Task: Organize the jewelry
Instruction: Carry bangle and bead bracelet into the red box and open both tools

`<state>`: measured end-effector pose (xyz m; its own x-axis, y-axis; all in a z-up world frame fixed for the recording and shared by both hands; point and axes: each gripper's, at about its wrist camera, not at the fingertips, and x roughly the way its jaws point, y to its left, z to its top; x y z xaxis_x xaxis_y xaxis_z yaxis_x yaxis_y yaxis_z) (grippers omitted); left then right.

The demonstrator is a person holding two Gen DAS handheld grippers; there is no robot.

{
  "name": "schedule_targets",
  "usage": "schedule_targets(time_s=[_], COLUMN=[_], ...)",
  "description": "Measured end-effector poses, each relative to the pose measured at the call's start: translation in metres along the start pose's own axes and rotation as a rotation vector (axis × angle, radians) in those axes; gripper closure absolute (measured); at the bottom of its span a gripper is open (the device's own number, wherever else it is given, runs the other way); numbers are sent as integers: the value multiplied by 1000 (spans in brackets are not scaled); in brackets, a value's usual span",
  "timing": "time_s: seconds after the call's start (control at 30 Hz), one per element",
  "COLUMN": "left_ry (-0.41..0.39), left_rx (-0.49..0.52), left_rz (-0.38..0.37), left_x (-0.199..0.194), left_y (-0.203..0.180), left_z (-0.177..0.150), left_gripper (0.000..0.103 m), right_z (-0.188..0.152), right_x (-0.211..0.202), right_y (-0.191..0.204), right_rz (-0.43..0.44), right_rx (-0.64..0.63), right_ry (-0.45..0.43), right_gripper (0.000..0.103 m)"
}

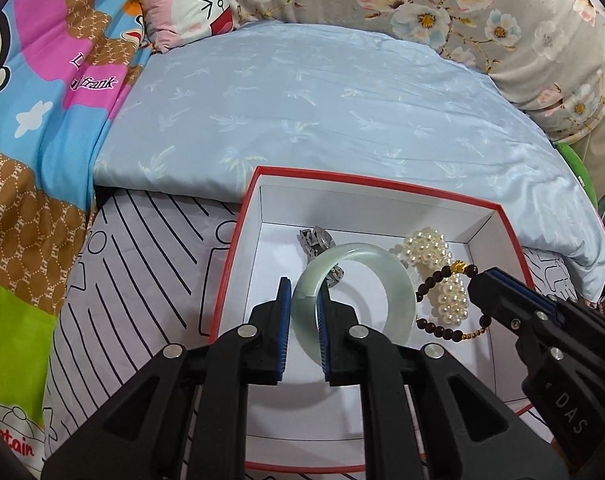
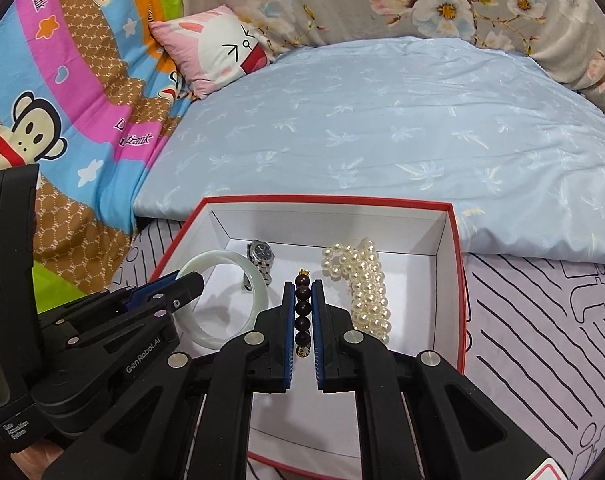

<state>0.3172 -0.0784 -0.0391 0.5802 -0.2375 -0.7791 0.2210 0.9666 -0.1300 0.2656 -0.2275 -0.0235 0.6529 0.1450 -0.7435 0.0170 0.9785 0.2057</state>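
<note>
Left gripper (image 1: 304,308) was clamped on the rim of the jade bangle (image 1: 354,292), holding it edge-up over the box floor; I judged the edge grip kept the ring from slipping. Right gripper (image 2: 303,304) was pinched nearly closed on the dark bead bracelet (image 2: 303,312), beads in line between the pads. Both hung inside the red-rimmed white box (image 2: 456,280), presumably for set-down. Box contents: steel watch (image 2: 259,260) near the back wall, pearl strands (image 2: 362,284) to the right. Box sat on the line-printed sheet (image 2: 542,320), against the blue quilt (image 1: 322,100)
</note>
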Motion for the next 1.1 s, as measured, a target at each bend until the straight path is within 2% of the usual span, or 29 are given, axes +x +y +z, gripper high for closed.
schedule_targets(time_s=[0.67, 0.8, 0.93, 1.03, 1.1], left_ry=[21, 19, -4, -27, -37], left_rx=[3, 11, -9, -8, -1], left_rz=[39, 46, 52, 59, 59], left_x=[21, 22, 19, 11, 6], left_y=[0, -1, 2, 3, 3], left_z=[0, 0, 2, 3, 4], left_gripper=[91, 88, 87, 75, 72], right_z=[-10, -12, -13, -14, -15], right_x=[31, 32, 25, 15, 8], right_y=[-7, -4, -6, -10, -12], right_rz=[-36, -55, -90, -99, -109], right_rx=[-5, -23, -24, -15, -14], right_ry=[57, 55, 29, 11, -2], right_gripper=[96, 95, 84, 78, 77])
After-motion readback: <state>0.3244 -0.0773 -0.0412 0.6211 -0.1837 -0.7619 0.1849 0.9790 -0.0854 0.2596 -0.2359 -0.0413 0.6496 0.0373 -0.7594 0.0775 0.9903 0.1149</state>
